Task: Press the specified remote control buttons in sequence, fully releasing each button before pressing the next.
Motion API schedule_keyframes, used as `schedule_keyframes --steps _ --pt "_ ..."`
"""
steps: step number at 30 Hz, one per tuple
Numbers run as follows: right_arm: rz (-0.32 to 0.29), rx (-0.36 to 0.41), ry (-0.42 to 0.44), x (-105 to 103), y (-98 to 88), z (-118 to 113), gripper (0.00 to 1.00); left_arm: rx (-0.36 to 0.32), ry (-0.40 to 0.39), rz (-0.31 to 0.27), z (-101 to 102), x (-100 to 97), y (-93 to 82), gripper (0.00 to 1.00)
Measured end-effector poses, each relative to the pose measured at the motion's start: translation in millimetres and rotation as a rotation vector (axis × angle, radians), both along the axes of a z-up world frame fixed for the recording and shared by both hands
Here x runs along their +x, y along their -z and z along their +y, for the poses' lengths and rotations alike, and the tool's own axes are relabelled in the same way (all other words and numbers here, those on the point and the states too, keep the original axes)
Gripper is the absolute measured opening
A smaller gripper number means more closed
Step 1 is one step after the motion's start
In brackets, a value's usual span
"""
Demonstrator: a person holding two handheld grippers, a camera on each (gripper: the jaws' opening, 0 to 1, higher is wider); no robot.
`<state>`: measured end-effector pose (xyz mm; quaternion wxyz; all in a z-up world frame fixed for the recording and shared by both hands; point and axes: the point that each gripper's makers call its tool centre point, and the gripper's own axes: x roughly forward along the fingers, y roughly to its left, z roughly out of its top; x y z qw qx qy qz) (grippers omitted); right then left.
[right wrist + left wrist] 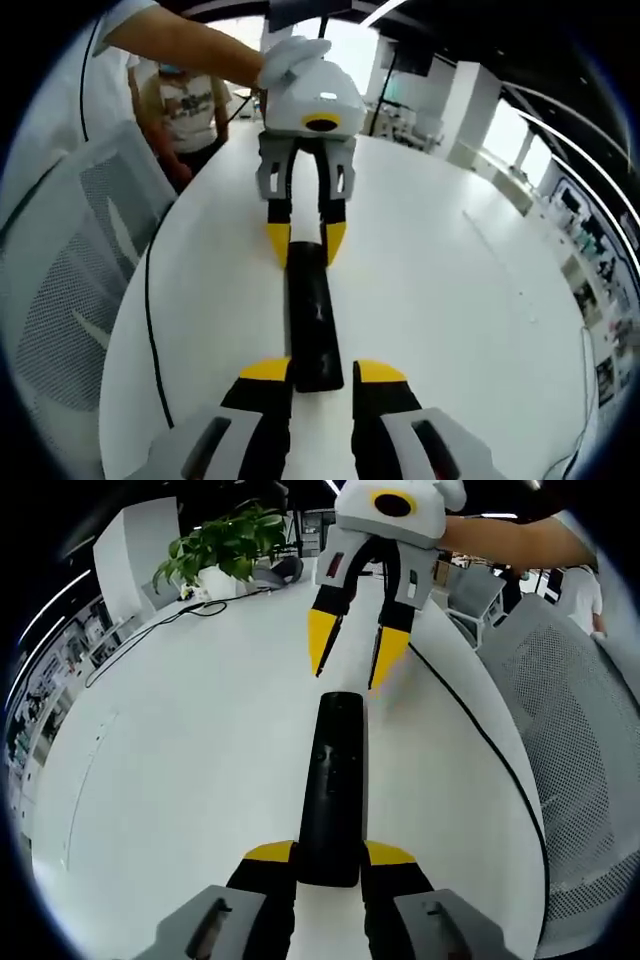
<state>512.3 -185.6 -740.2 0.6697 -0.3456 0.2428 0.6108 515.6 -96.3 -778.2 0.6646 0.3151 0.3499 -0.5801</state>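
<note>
Black remote (334, 780) lies mid-table (180, 780), left gripper (331, 858) clamping one end, right gripper (348, 660) spread above the other; white surface open around.

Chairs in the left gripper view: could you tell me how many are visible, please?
2 at least. A mesh-backed chair stands at the white table's right edge; another chair sits at the far end near the potted plant. Others may be hidden.
</note>
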Motion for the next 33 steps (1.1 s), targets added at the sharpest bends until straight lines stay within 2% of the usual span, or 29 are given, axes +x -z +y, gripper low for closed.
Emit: schedule_keyframes --steps 6,12,24,28,33 --pt "-0.019 -0.008 -0.005 2.0 -4.3 -0.5 0.16 0.002 -0.002 0.000 -0.4 0.1 0.0 0.24" --pt "-0.052 -0.048 -0.029 2.3 -2.5 -4.7 0.09 0.003 -0.003 0.000 -1.1 0.0 -0.1 0.24" --pt "-0.064 -0.082 -0.053 1.8 -1.6 -6.3 0.05 0.002 -0.007 -0.001 -1.4 0.6 0.3 0.24" --pt "-0.079 -0.110 -0.073 3.0 0.9 -7.0 0.00 0.004 -0.006 -0.001 -1.1 0.4 0.5 0.24" --pt "-0.084 -0.127 -0.084 4.0 3.4 -5.3 0.00 0.004 -0.008 -0.002 -0.8 0.3 0.6 0.24"
